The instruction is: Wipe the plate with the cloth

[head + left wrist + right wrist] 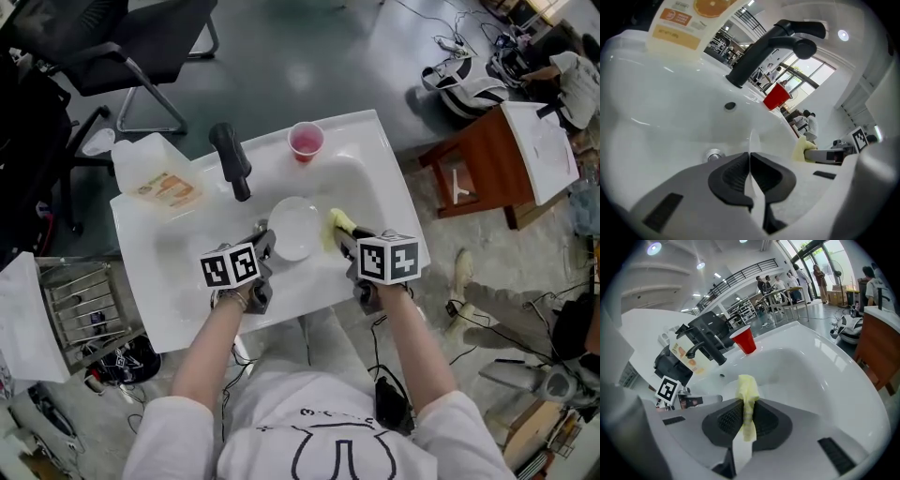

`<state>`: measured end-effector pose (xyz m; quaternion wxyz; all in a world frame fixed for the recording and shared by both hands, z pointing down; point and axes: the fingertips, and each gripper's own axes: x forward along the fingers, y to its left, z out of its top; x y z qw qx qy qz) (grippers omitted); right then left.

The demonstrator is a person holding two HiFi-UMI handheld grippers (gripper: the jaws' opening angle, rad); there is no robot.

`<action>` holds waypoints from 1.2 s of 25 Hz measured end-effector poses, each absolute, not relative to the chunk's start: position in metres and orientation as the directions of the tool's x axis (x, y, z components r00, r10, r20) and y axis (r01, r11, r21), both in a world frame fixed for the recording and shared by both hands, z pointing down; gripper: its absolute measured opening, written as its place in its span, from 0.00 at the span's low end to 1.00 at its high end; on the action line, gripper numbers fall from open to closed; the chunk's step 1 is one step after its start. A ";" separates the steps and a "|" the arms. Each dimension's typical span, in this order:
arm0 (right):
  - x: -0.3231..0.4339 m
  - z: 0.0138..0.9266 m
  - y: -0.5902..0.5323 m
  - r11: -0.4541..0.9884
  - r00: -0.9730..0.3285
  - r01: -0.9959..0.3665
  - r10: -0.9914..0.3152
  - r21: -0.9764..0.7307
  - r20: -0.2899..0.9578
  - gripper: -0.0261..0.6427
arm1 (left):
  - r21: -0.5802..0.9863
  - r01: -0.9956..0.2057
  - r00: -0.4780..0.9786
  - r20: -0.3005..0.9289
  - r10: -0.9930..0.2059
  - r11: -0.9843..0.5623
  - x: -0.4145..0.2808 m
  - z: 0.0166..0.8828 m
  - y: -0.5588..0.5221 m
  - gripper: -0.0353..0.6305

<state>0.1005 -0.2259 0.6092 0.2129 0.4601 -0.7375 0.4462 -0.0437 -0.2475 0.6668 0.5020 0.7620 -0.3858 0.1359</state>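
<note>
head view: the plate (295,228) sits low in the white sink (187,281), in front of the black tap (232,161) and a red cup (306,141) on the sink's back ledge. the left claw (265,246) is at the plate's left rim. the right claw (343,240) carries a yellow cloth (339,222) just beside the right rim, and i cannot tell from here whether cloth and plate touch. the step in hand looks like bringing the cloth onto the plate, so wiping seems not yet begun. to do it well, the left grip should hold the rim firm while the cloth's free tuft, not the hard tips, is pressed flat on the face and swept across it.

left gripper view: the left claw (750,161) is closed tight, its pads meeting on the thin white edge of the plate (771,143), which the head view cannot confirm. it also shows the drain (713,155) below, and the cloth (802,149) poking from the right claw (808,153) off to the side. a slim rim pinch like this could slip if the wipe pushes hard.

right gripper view: the right claw (747,420) is clamped on the cloth (747,394), with a small bunch standing above the pads and a tail hanging below. only this view shows how little cloth leads the tips. the white plate is hard to pick out against the white basin here.
</note>
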 end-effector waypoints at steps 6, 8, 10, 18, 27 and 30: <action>0.100 0.612 -0.225 0.173 -0.492 -0.864 -0.486 -0.473 0.722 0.11 | 0.560 -0.814 0.567 0.712 -0.415 -0.154 -0.047 0.699 -0.248 0.11; 0.098 0.612 -0.224 0.172 -0.498 -0.861 -0.483 -0.479 0.721 0.11 | 0.547 -0.827 0.550 0.737 -0.392 -0.131 -0.047 0.708 -0.249 0.12; 0.095 0.611 -0.222 0.182 -0.504 -0.858 -0.473 -0.480 0.723 0.11 | 0.557 -0.826 0.545 0.750 -0.374 -0.088 -0.047 0.716 -0.249 0.12; 0.095 0.605 -0.220 0.191 -0.497 -0.863 -0.481 -0.467 0.722 0.11 | 0.511 -0.860 0.485 0.817 -0.312 0.001 -0.049 0.743 -0.245 0.15; 0.099 0.590 -0.224 0.213 -0.494 -0.866 -0.502 -0.453 0.710 0.11 | 0.462 -0.887 0.441 0.844 -0.306 -0.003 -0.053 0.737 -0.240 0.24; 0.098 0.585 -0.225 0.234 -0.484 -0.873 -0.512 -0.427 0.710 0.11 | 0.467 -0.884 0.440 0.832 -0.339 -0.003 -0.056 0.722 -0.240 0.24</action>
